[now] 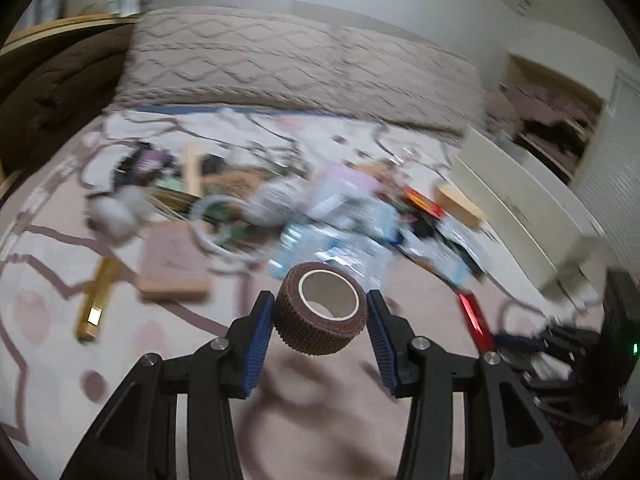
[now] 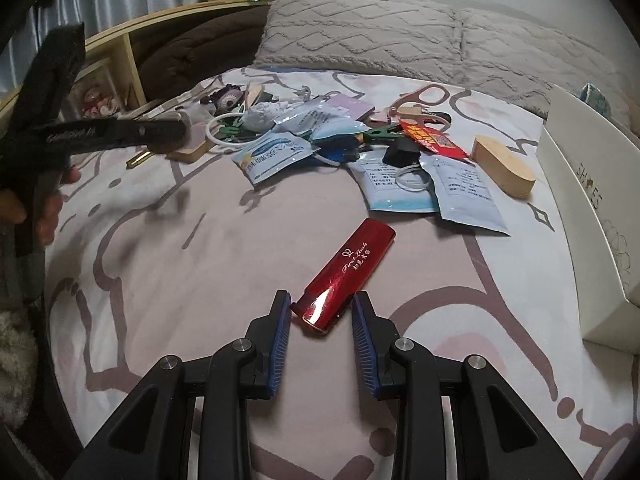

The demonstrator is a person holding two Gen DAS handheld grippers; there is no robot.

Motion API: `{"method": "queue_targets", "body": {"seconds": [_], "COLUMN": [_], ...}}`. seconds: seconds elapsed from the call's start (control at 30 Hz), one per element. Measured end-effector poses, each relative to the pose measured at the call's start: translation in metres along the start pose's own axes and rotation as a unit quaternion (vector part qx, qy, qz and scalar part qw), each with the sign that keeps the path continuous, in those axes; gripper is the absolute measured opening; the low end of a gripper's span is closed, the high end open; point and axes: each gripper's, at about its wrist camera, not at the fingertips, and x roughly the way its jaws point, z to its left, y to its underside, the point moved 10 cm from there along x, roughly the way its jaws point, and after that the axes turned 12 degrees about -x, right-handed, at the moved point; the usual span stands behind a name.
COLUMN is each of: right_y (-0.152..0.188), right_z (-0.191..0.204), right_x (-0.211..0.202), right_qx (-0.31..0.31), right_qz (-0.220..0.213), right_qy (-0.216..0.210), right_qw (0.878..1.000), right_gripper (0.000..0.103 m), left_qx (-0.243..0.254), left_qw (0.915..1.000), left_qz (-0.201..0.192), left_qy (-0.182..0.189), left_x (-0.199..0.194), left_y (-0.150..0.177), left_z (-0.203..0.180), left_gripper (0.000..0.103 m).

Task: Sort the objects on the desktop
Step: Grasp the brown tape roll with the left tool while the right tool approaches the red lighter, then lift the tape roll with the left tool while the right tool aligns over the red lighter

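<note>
My left gripper (image 1: 320, 300) is shut on a brown ribbed bandage roll (image 1: 320, 320), pinched at both sides and held above the pink patterned bedspread (image 1: 312, 408). In the right wrist view that gripper's black body (image 2: 100, 132) shows at the upper left, held by a hand (image 2: 48, 208). A glossy red case with gold lettering (image 2: 348, 268) lies on the bedspread (image 2: 192, 280). Its near end is between the blue pads of my right gripper (image 2: 320, 300), which close in on both its sides.
A pile of packets, scissors, rings and small items (image 2: 320, 136) covers the middle of the bed. A wooden block (image 2: 504, 172) lies at its right. A white shoe box (image 2: 592, 200) stands along the right edge. Grey pillows (image 2: 400, 32) lie behind. A gold bar (image 1: 96, 308) lies left.
</note>
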Motion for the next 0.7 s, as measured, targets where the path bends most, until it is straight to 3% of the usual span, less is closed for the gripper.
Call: {"method": "queue_targets", "body": {"seconds": [0.13, 0.23, 0.7], "right_y": [0.000, 0.001, 0.008], "right_z": [0.002, -0.002, -0.023], "right_x": [0.001, 0.001, -0.001], "right_qx": [-0.011, -0.016, -0.008], "right_qz": [0.005, 0.012, 0.036], "right_qy": [0.017, 0.041, 0.093], "right_qw": [1.000, 0.999, 0.995], "right_gripper": [0.036, 0.063, 0.065], "left_qx": [0.027, 0.040, 0.058], "left_qw": [0.9991, 0.9982, 0.9963], "left_qz": [0.031, 0.044, 0.062], "left_qy": [0.006, 0.008, -0.011], "left_x": [0.011, 0.018, 0.031], "left_y": [0.029, 0.043, 0.061], "left_z": [-0.022, -0.030, -0.033], "left_gripper": [0.046, 0.046, 0.046]}}
